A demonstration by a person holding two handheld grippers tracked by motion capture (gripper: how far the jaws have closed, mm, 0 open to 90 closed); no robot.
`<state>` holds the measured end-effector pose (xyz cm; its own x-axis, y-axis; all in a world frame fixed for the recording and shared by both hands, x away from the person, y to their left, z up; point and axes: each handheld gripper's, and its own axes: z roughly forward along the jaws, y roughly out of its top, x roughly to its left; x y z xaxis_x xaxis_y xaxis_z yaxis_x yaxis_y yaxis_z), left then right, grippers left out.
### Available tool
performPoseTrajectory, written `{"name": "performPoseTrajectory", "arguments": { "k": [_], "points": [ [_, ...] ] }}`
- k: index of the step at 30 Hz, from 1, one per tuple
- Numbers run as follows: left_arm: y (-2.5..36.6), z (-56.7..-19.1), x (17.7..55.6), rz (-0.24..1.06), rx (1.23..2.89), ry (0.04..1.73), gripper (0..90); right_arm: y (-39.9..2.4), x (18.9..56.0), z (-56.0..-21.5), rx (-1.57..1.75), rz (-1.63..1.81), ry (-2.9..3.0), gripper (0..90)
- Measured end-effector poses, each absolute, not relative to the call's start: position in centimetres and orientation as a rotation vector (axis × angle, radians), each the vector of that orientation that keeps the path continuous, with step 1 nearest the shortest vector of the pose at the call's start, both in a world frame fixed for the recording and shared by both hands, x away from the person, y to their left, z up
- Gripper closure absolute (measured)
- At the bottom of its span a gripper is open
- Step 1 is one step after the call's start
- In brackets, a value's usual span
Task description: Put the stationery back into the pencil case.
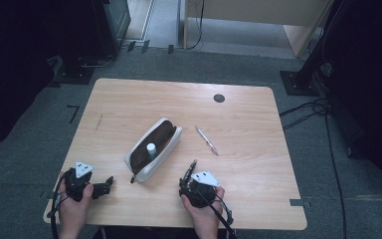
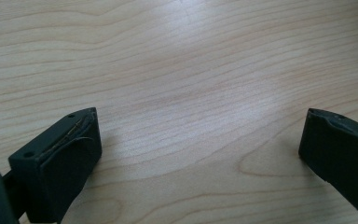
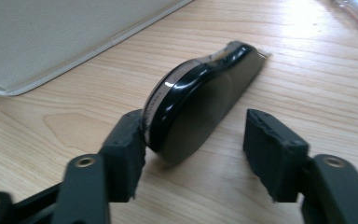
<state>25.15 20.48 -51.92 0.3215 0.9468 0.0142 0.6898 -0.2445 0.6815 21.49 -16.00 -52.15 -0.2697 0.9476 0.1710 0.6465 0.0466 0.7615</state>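
The black utility knife lies on the table between the jaws of our right gripper. Its rounded butt end points toward us and its narrow nose points away. The left jaw of that gripper touches the knife's glossy edge; the right jaw stands apart from it, with bare wood showing in the gap. So the gripper brackets the knife but does not yet clamp it. We judge that the jaws straddle the thick butt end because that is the widest, firmest part to pinch.

Just beyond the gripper and to its left sits the open white pencil case, its mouth gaping upward with a small white-capped bottle inside. Probably that is where the knife belongs. A pen lies ahead of the gripper, slightly to its right.

Our left gripper rests wide open over bare table, holding nothing, on the far side of the case, seemingly waiting to steady it.
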Motion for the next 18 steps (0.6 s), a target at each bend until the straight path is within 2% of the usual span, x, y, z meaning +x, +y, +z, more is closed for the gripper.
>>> {"name": "performPoseTrajectory", "arguments": {
  "k": [9, 15, 18],
  "points": [
    [20.5, -51.9, 25.1, 0.582, 2.018, 1.437, 0.0, -17.0, 21.8, -52.2, 1.617, 1.087, 1.905, 62.6],
    [20.5, -51.9, 25.1, 0.582, 2.017, 1.438, 0.0, -17.3, 21.9, -52.1, 1.627, 1.087, 1.872, 72.2],
    [20.5, -51.9, 25.1, 0.582, 2.018, 1.437, 0.0, -17.6, 21.9, -52.1, 1.629, 1.097, 1.863, 73.4]
  ]
}}
